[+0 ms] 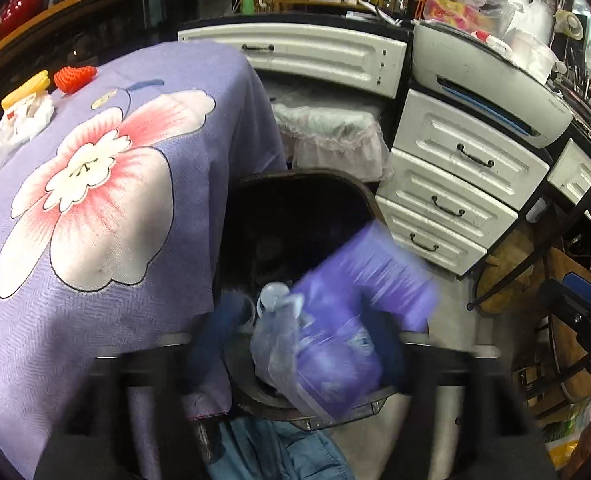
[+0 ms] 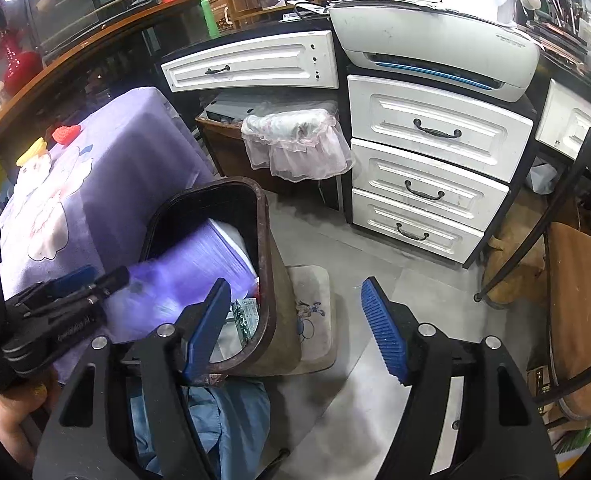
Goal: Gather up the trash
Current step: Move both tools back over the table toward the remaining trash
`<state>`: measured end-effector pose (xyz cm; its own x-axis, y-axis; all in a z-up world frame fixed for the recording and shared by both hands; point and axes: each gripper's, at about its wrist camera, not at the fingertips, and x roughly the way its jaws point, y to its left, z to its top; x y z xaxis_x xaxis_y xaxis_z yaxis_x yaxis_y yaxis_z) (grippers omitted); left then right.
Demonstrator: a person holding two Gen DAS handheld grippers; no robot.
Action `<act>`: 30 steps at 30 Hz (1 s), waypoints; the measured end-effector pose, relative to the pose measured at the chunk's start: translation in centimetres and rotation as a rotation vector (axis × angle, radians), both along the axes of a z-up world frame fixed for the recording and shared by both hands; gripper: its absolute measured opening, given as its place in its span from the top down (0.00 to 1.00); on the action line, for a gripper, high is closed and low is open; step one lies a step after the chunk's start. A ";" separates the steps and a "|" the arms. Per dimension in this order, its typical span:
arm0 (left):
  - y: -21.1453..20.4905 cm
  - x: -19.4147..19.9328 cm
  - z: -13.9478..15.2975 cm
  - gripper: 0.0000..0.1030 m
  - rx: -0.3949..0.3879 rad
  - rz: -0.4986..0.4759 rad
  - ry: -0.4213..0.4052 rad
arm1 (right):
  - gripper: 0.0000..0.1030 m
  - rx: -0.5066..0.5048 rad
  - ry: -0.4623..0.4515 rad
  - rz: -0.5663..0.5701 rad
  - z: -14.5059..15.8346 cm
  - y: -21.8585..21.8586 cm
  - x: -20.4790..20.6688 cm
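Note:
A dark brown trash bin point(image 1: 359, 194) point(image 2: 269, 248) stands on the floor beside the table. A blurred purple packet point(image 1: 359, 312) point(image 2: 191, 272) hangs over the bin's mouth, between the fingers of my left gripper point(image 1: 299, 344) point(image 2: 75, 286). The blur hides whether the fingers still grip it. A clear plastic bag point(image 1: 273, 344) hangs at the packet's left side. My right gripper point(image 2: 295, 328) is open and empty, just right of the bin. On the table lie a red foam net point(image 1: 74, 77) point(image 2: 66, 133), a yellow wrapper point(image 1: 25, 90) point(image 2: 31, 154) and white crumpled plastic point(image 1: 27, 118).
The table has a purple flowered cloth point(image 1: 95, 200) point(image 2: 107, 168). White drawers point(image 2: 427, 184) and a printer point(image 2: 435, 52) stand behind. A frilled stool point(image 2: 295, 140) sits under the desk. A small mat point(image 2: 315, 312) lies by the bin. A chair point(image 2: 575, 280) is at right.

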<state>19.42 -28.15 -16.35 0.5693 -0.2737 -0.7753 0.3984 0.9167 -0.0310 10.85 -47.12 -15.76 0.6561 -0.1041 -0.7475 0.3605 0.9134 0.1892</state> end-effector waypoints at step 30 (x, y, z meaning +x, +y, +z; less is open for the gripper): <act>11.1 -0.7 9.0 0.08 0.002 -0.024 -0.228 | 0.27 -0.024 -0.085 0.274 5.8 11.3 7.2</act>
<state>18.71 -17.04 -7.38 0.7234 -0.2874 -0.6278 0.4163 0.9070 0.0645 18.02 -35.83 -9.92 0.7224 0.0690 -0.6880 0.0833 0.9791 0.1857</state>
